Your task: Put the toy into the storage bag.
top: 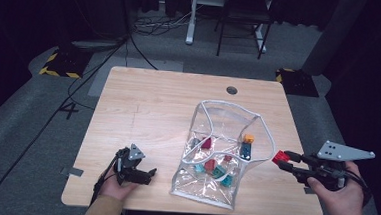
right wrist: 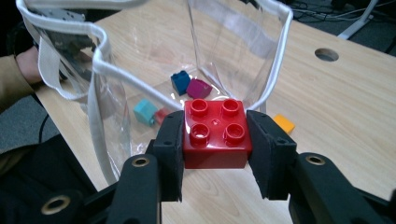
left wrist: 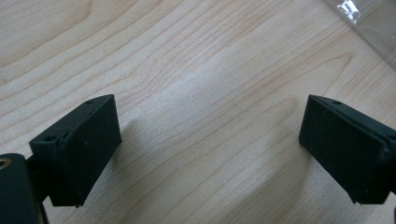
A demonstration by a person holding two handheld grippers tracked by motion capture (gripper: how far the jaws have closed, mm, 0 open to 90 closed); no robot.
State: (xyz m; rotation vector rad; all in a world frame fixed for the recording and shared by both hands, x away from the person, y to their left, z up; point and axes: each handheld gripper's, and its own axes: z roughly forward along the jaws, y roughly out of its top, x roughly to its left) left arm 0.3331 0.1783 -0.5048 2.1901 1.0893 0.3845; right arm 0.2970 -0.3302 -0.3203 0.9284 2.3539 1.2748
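A clear plastic bag [top: 226,140] with white trim lies open on the wooden table [top: 154,100], holding several coloured bricks. My right gripper [top: 281,161] hovers just right of the bag, shut on a red four-stud brick [right wrist: 215,133] [top: 279,157]; both pads press its sides. In the right gripper view the bag's mouth [right wrist: 154,60] gapes straight ahead, with blue, magenta, teal and red bricks inside. An orange brick [right wrist: 284,123] [top: 248,138] lies beside the bag's wall. My left gripper [top: 150,175] rests on the table left of the bag, jaws wide open over bare wood [left wrist: 205,112].
A round cable hole [top: 232,90] sits near the table's far edge. A corner of the bag [left wrist: 369,23] lies ahead of the left gripper. Cables, a chair and a desk leg stand on the floor beyond the table.
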